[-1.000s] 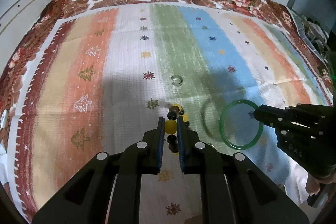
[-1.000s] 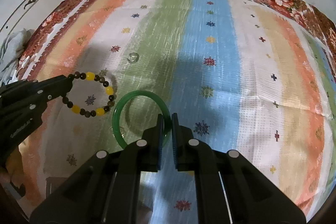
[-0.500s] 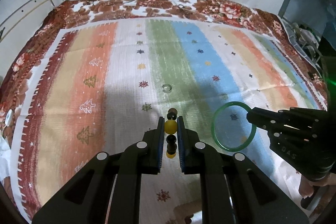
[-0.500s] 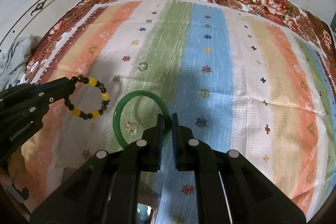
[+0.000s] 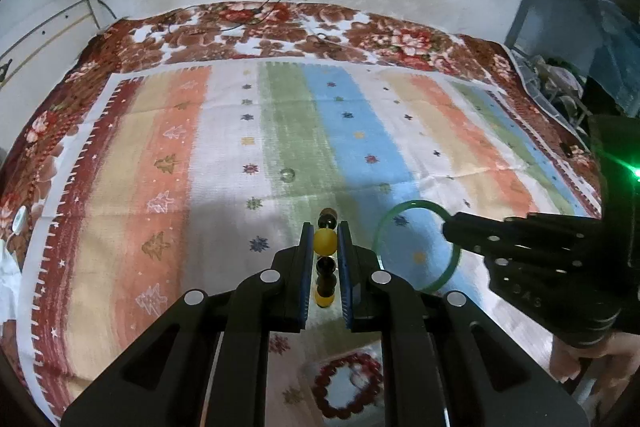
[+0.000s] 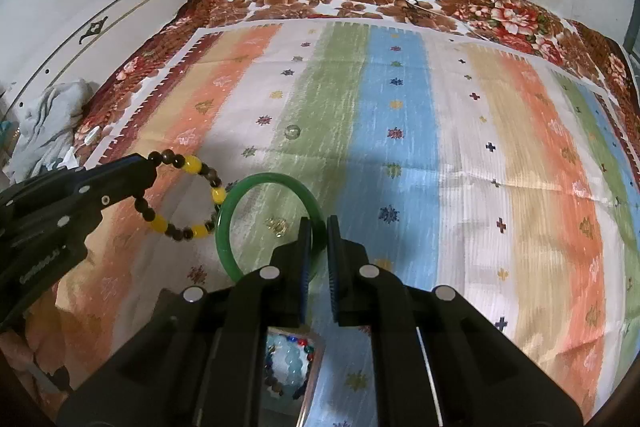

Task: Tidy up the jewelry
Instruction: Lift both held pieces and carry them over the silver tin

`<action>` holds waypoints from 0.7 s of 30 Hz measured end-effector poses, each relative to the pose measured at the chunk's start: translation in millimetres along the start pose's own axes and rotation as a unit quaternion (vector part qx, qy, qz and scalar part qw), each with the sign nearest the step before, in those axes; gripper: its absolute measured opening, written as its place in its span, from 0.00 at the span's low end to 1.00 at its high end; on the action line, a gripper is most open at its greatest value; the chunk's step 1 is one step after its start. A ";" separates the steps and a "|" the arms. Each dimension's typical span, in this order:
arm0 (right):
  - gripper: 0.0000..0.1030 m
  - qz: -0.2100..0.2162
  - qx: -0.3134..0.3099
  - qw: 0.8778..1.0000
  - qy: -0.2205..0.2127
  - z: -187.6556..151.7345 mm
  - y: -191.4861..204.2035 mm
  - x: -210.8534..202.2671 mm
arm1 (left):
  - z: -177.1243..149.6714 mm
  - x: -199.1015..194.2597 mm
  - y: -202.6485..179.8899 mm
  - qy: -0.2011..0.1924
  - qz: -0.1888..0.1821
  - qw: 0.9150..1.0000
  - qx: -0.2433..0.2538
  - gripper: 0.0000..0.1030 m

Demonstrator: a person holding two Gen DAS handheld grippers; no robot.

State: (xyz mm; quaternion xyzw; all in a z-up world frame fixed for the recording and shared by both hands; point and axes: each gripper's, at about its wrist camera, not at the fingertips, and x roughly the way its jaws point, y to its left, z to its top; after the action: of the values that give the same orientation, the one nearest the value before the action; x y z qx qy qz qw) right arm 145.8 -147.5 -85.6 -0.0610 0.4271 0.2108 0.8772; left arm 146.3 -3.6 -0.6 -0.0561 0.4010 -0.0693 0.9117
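Observation:
My left gripper (image 5: 325, 239) is shut on a bracelet of yellow and dark brown beads (image 5: 324, 242), held edge-on above the striped cloth. From the right wrist view the same beaded bracelet (image 6: 188, 201) hangs as a loop from the left gripper (image 6: 146, 169). My right gripper (image 6: 319, 227) is shut on a green bangle (image 6: 234, 203), which stands out to its left. In the left wrist view the green bangle (image 5: 386, 227) sticks out from the right gripper (image 5: 450, 227). The two pieces hang close side by side, almost touching.
A small clear ring (image 5: 287, 174) lies on the green stripe of the striped cloth (image 5: 160, 167). A tray (image 6: 316, 347) with several beaded bracelets shows below the right gripper. A red beaded bracelet (image 5: 324, 383) lies below the left gripper. A small gold piece (image 6: 277, 225) lies on the cloth.
Both grippers have risen and pulled back from the cloth, each keeping its bracelet. More of the wall and the trays at the near edge have come into view.

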 end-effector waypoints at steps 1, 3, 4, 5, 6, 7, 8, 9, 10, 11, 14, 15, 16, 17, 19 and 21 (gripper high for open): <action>0.09 0.001 -0.001 1.000 0.000 -2.1 1.1 -2.0 | -2.1 -4.4 -3.7 -0.003 -0.004 1.000 0.003 0.11; 0.09 0.002 -0.001 1.000 -0.002 -7.0 2.2 -6.2 | -5.4 -12.7 -8.6 -0.010 -0.010 1.000 0.006 0.11; 0.09 0.003 -0.002 1.000 -0.003 -9.3 2.9 -8.2 | -6.9 -15.2 -9.7 -0.013 -0.012 1.000 0.007 0.11; 0.09 0.003 -0.001 1.000 -0.002 -11.5 2.9 -9.6 | -9.2 -18.7 -11.4 -0.015 -0.015 1.000 0.007 0.11; 0.09 0.002 -0.001 1.000 -0.003 -14.0 3.2 -11.8 | -11.8 -21.8 -12.8 -0.017 -0.017 1.000 0.007 0.11; 0.09 0.002 -0.003 1.000 -0.003 -15.8 3.7 -13.2 | -14.8 -24.5 -13.8 -0.018 -0.019 1.000 0.007 0.11; 0.09 0.002 -0.003 1.000 -0.003 -17.7 4.3 -15.6 | -17.6 -26.7 -14.6 -0.018 -0.021 1.000 0.006 0.11; 0.09 0.003 -0.003 1.000 -0.005 -19.0 4.5 -18.1 | -20.0 -29.3 -15.6 -0.019 -0.022 1.000 0.006 0.11; 0.09 0.004 -0.003 1.000 -0.006 -20.8 4.6 -20.8 | -23.6 -33.3 -18.0 -0.022 -0.024 0.999 0.009 0.11; 0.09 0.006 -0.003 1.000 -0.009 -22.4 5.3 -24.1 | -25.1 -35.4 -18.7 -0.023 -0.026 0.999 0.010 0.11; 0.09 0.009 -0.003 1.000 -0.015 -29.4 7.2 -32.9 | -34.8 -43.4 -23.5 -0.026 -0.032 0.999 0.016 0.11; 0.09 0.009 -0.004 1.000 -0.015 -32.9 7.6 -34.9 | -38.0 -44.7 -24.8 -0.025 -0.035 0.999 0.017 0.11; 0.09 0.010 -0.005 1.000 -0.014 -36.1 8.3 -36.0 | -40.9 -45.9 -25.4 -0.024 -0.036 0.999 0.018 0.11; 0.09 0.010 -0.005 1.000 -0.012 -39.5 8.0 -36.8 | -44.3 -46.9 -26.6 -0.022 -0.037 0.999 0.019 0.11; 0.09 0.012 -0.007 1.000 -0.008 -46.6 9.0 -38.2 | -49.7 -47.4 -29.0 -0.019 -0.038 0.999 0.021 0.11; 0.09 0.015 -0.008 1.000 -0.005 -52.8 10.1 -39.6 | -54.1 -47.2 -29.5 -0.016 -0.038 0.999 0.022 0.11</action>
State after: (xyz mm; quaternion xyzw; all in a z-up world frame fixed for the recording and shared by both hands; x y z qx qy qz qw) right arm 81.7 -166.2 -87.3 -0.0607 0.4218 0.2274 0.8756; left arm 72.4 -27.0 1.8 -0.0518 0.3828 -0.1117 0.9156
